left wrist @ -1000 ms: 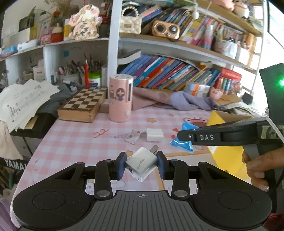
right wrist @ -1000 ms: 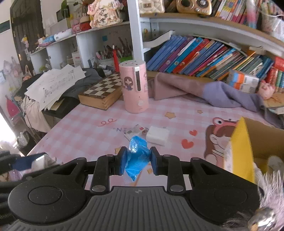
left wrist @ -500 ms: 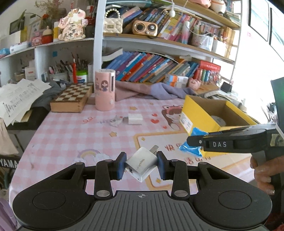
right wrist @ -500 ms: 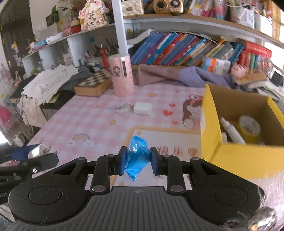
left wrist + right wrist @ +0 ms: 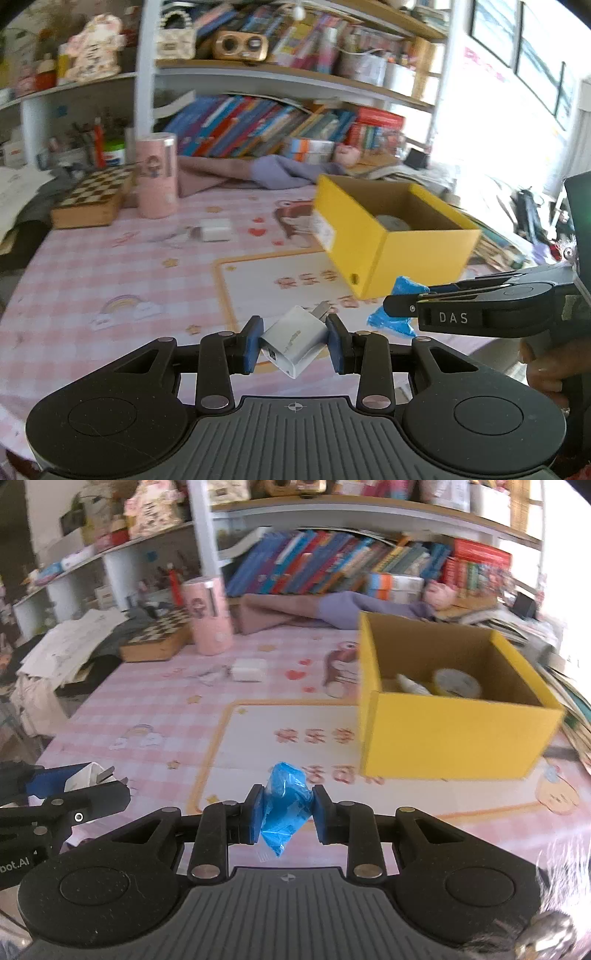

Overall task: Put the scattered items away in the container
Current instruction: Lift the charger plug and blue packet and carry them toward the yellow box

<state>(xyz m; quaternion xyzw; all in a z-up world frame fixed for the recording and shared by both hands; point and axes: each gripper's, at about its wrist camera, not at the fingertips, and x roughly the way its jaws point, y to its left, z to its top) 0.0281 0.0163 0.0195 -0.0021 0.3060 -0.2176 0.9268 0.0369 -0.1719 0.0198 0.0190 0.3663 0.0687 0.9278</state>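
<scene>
Presently, in the left wrist view, the left tongs (image 5: 294, 342) are clamped on a white charger (image 5: 293, 345), held tilted between the blue pads (image 5: 252, 343) with its metal prongs pointing up and away. They hang above the pink checked desk (image 5: 110, 266), clear of its surface. Ahead and to the right stands the yellow box (image 5: 391, 240), open at the top, with a roll of tape partly visible inside. The right tongs (image 5: 397, 308) enter from the right edge, closed on a blue wrapper (image 5: 393, 319), near the box's front corner. A white block (image 5: 216, 229) lies on the desk farther back, with a small packet just beside it; a pink cylinder (image 5: 157, 175) and a chessboard (image 5: 92, 195) stand behind. In the right wrist view, the right tongs (image 5: 283, 814) grip the blue wrapper (image 5: 284, 805), crumpled and upright between the pads, above the desk (image 5: 155, 709). The box (image 5: 454, 731) sits ahead to the right, holding a tape roll (image 5: 458, 681) and a white tube (image 5: 412, 685). The left tongs (image 5: 107, 794) show at the left edge with the charger (image 5: 86, 775) in them. The white block (image 5: 247, 670) lies well behind.
</scene>
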